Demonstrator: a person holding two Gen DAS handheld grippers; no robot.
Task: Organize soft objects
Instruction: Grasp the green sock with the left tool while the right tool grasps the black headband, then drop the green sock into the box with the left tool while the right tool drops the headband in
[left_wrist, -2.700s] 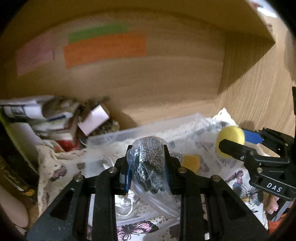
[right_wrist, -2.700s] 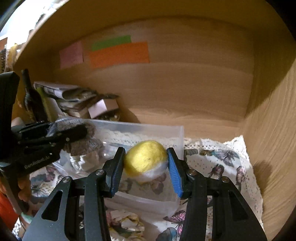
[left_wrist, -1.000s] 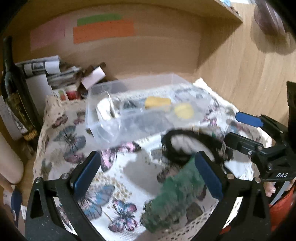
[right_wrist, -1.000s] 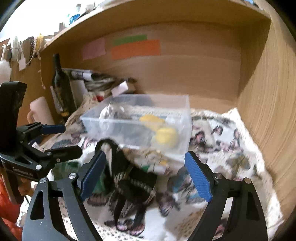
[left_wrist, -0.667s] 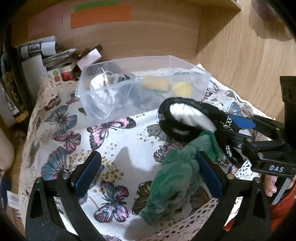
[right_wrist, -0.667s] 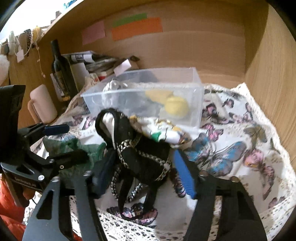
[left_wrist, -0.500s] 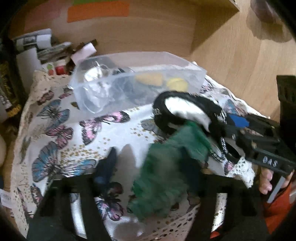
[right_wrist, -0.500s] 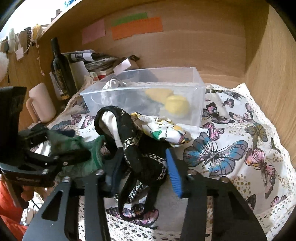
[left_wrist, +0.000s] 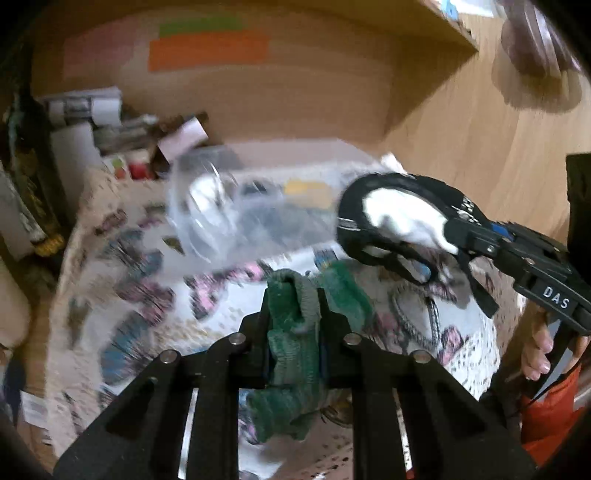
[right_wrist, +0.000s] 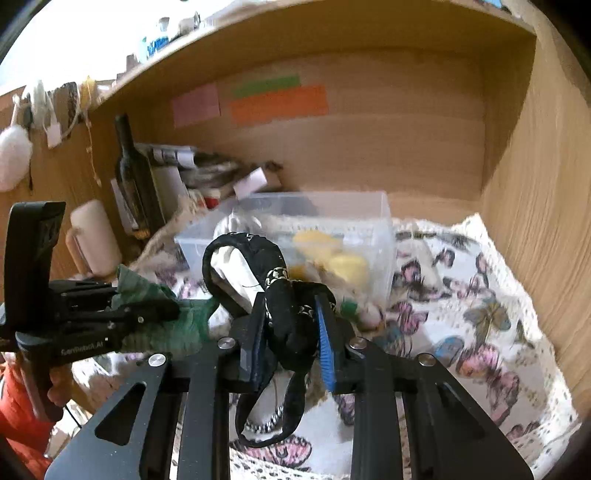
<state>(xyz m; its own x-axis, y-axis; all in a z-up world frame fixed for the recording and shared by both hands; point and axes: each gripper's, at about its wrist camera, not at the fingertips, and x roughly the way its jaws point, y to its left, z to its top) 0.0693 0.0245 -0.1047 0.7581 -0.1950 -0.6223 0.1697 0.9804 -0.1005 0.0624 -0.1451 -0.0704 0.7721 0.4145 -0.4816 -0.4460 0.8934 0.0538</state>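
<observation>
My left gripper (left_wrist: 291, 299) is shut on a green knitted cloth (left_wrist: 291, 350) and holds it above the butterfly tablecloth (left_wrist: 140, 291); both also show at the left of the right wrist view (right_wrist: 173, 308). My right gripper (right_wrist: 291, 306) is shut on a black-and-white strappy garment (right_wrist: 258, 258), lifted off the cloth; it also shows in the left wrist view (left_wrist: 399, 218). A clear plastic box (right_wrist: 384, 214) behind holds a yellow ball (right_wrist: 349, 267), a yellow sponge and other soft items.
A dark bottle (right_wrist: 129, 170), a stack of papers and small boxes (right_wrist: 192, 162) and a pale mug (right_wrist: 94, 236) stand at the back left. Wooden walls close the back and the right side (right_wrist: 535, 184). A patterned cloth (right_wrist: 347, 295) lies before the box.
Both grippers were open above the green cloth and the black garment. They have closed on them and lifted them off the tablecloth.
</observation>
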